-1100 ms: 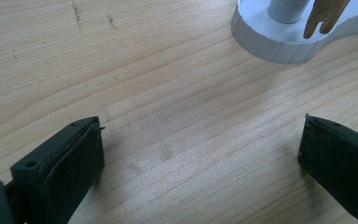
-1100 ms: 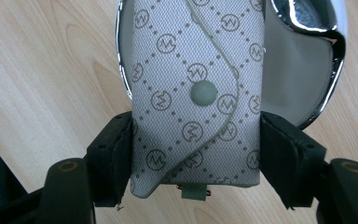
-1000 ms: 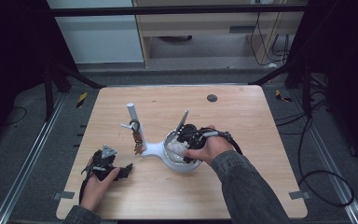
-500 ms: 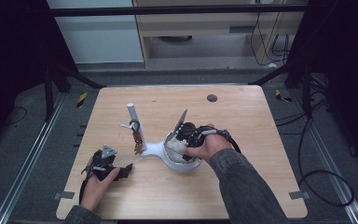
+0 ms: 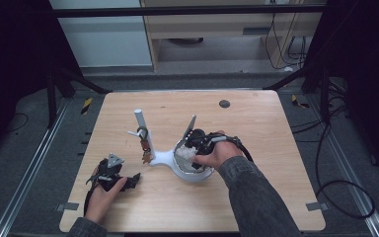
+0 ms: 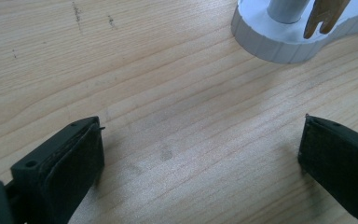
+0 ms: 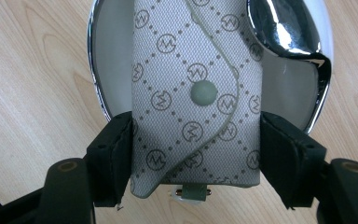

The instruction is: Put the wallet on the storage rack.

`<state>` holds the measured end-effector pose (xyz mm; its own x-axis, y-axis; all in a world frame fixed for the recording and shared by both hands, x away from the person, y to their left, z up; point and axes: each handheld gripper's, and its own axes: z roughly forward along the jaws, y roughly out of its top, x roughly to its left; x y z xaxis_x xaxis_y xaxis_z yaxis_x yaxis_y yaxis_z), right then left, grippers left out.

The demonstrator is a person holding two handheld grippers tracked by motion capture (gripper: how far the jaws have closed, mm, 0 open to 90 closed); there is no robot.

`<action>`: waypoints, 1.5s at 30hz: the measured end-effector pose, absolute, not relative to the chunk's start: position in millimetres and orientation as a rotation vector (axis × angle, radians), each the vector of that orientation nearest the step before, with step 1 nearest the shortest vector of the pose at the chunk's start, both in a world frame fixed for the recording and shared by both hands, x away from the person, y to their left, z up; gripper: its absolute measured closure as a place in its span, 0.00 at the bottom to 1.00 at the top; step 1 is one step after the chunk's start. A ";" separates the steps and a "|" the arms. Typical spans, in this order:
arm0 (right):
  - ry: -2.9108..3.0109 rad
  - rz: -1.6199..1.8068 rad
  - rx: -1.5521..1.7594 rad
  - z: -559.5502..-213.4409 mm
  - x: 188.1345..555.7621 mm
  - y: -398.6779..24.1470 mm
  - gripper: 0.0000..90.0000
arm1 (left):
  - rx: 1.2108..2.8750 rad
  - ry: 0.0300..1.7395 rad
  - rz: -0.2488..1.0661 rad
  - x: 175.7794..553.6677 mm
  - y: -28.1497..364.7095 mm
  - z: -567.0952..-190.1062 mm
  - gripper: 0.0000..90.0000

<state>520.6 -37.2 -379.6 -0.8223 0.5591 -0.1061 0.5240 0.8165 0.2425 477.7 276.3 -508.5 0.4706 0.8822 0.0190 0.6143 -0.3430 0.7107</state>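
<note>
Wooden bench [image 5: 256, 197] carries a white stand [image 5: 165, 158] with a shiny round dish [image 7: 324, 60]. Over that dish, the right gripper [image 7: 196, 154] is grasping a grey patterned pouch [image 7: 196, 93]; the pouch sits squeezed between its two black fingers [image 7: 114, 154], one pressing each side. Near the stand's base, the left gripper [image 6: 200, 158] rests on the bench, fingers [image 6: 65, 163] spread wide, released.
</note>
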 end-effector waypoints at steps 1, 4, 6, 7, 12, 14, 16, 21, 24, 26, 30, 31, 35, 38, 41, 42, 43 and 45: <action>2.826 0.303 0.851 -379.7 520.8 -37.3 0.35 | 2.080 1.236 0.539 477.7 276.3 -508.4 0.00; 2.830 0.301 0.850 -381.0 521.4 -36.7 0.35 | 2.079 1.236 0.540 477.7 276.2 -508.5 0.00; 2.833 0.299 0.852 -382.0 521.9 -36.2 0.35 | 2.079 1.236 0.539 477.7 276.3 -508.4 0.00; 2.833 0.299 0.850 -382.6 522.3 -36.2 0.35 | 2.079 1.236 0.540 477.7 276.3 -508.5 0.00; 2.834 0.304 0.854 -384.8 522.8 -34.8 0.35 | 2.079 1.236 0.540 477.7 276.3 -508.5 0.00; 2.833 0.304 0.852 -385.8 523.1 -33.8 0.35 | 2.079 1.236 0.539 477.7 276.3 -508.4 0.00; 2.837 0.300 0.849 -386.7 523.1 -32.7 0.35 | 2.079 1.236 0.539 477.7 276.3 -508.4 0.00; 2.840 0.294 0.839 -388.9 524.0 -31.0 0.35 | 2.079 1.236 0.539 477.7 276.3 -508.5 0.00; 2.840 0.291 0.847 -389.6 524.4 -30.4 0.35 | 2.079 1.236 0.539 477.7 276.2 -508.5 0.00; 2.841 0.289 0.849 -390.1 525.0 -30.1 0.35 | 2.079 1.236 0.539 477.7 276.2 -508.4 0.00; 2.840 0.296 0.851 -391.0 526.4 -29.0 0.35 | 2.077 1.236 0.541 477.7 276.2 -508.6 0.00; 2.833 0.309 0.854 -391.2 526.9 -28.2 0.34 | 2.078 1.235 0.540 477.7 276.2 -508.6 0.00; 2.802 0.363 0.883 -388.0 526.7 -27.4 0.23 | 2.078 1.235 0.542 477.7 276.2 -508.6 0.00; 2.791 0.405 0.888 -381.0 525.1 -29.7 0.27 | 2.077 1.235 0.541 477.7 276.1 -508.7 0.00; 2.788 0.414 0.882 -378.7 523.2 -31.4 0.28 | 2.078 1.235 0.541 477.7 276.1 -508.6 0.00; 2.787 0.415 0.885 -377.8 522.0 -31.8 0.30 | 2.079 1.235 0.541 477.7 276.1 -508.6 0.00; 2.788 0.420 0.873 -377.2 521.7 -32.7 0.30 | 2.078 1.235 0.540 477.7 276.1 -508.6 0.00; 2.783 0.428 0.878 -375.6 520.5 -33.4 0.31 | 2.079 1.235 0.540 477.7 276.1 -508.6 0.00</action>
